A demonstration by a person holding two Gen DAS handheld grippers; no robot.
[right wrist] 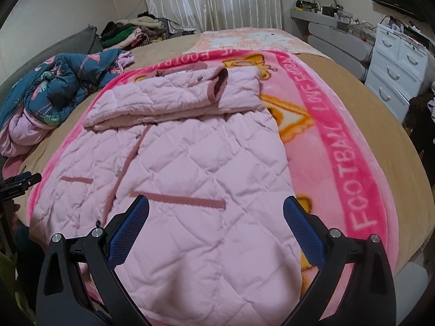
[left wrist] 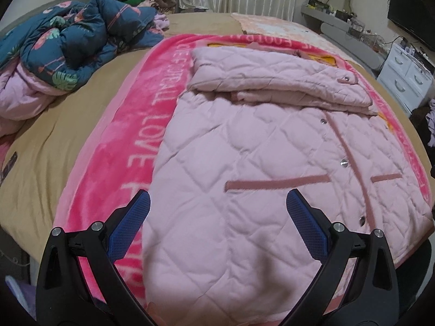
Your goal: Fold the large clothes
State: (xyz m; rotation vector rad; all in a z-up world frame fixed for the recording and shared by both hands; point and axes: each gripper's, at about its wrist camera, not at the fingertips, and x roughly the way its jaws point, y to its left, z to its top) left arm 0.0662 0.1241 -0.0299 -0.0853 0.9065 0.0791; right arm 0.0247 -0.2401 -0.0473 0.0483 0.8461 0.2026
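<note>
I am holding both tools over the near hem of the pink quilted jacket [left wrist: 244, 163], which is lying button-side up on the hot-pink blanket [left wrist: 114, 146] spread across the bed [left wrist: 54, 125]. My left gripper [left wrist: 217, 217] is hanging spread wide with nothing between its blue pads; in its view the hem is sitting at six o'clock and the jacket's left edge at nine. My right gripper [right wrist: 216, 222] is likewise released and empty, poised above the lower right corner of the jacket.

Judging progress: up at twelve o'clock the sleeves and shoulders are already lying doubled over the chest, one cuff [right wrist: 217, 84] showing on top of that stack. The long lower body is still lying flat and unfolded, so I am reckoning roughly half the folding is remaining, most likely bringing the hem up toward the collar. At ten o'clock, a crumpled blue floral quilt [left wrist: 70, 43] is sitting well apart.
</note>
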